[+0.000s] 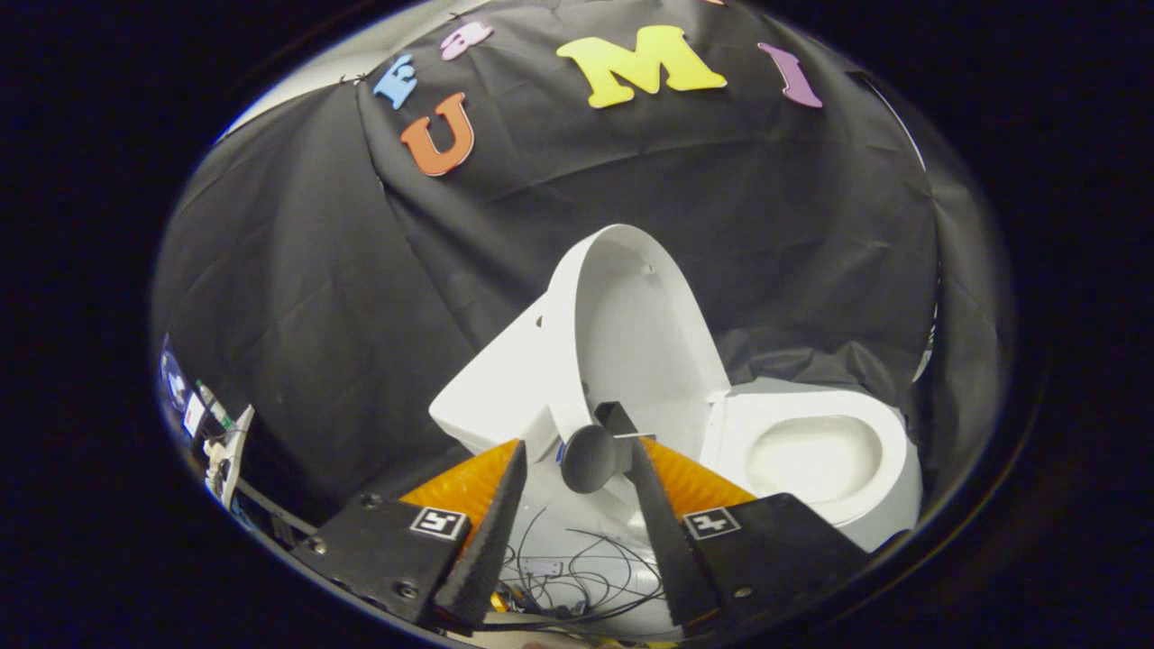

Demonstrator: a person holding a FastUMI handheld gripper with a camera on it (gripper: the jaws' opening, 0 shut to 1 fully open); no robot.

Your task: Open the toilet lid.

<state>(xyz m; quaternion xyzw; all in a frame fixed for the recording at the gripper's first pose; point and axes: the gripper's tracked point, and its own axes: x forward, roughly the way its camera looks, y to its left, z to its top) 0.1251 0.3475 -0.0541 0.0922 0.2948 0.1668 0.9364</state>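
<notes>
A white toilet stands ahead of me against the black cloth wall. Its lid (631,315) is swung up, its inner face showing, and it leans back toward the tank (487,397). Beside the lid lie the open seat and bowl (811,455). A dark round knob (586,458) on a small dark bracket is fixed to the lid's rim. My gripper (577,451) is open, and the knob sits between its fingertips. One finger lies close against the knob, while a gap shows at the other.
Thin dark cables (577,559) lie tangled on a white surface below, between my fingers. Some small equipment and a white clip (216,442) sit off to one side by the cloth wall (315,270).
</notes>
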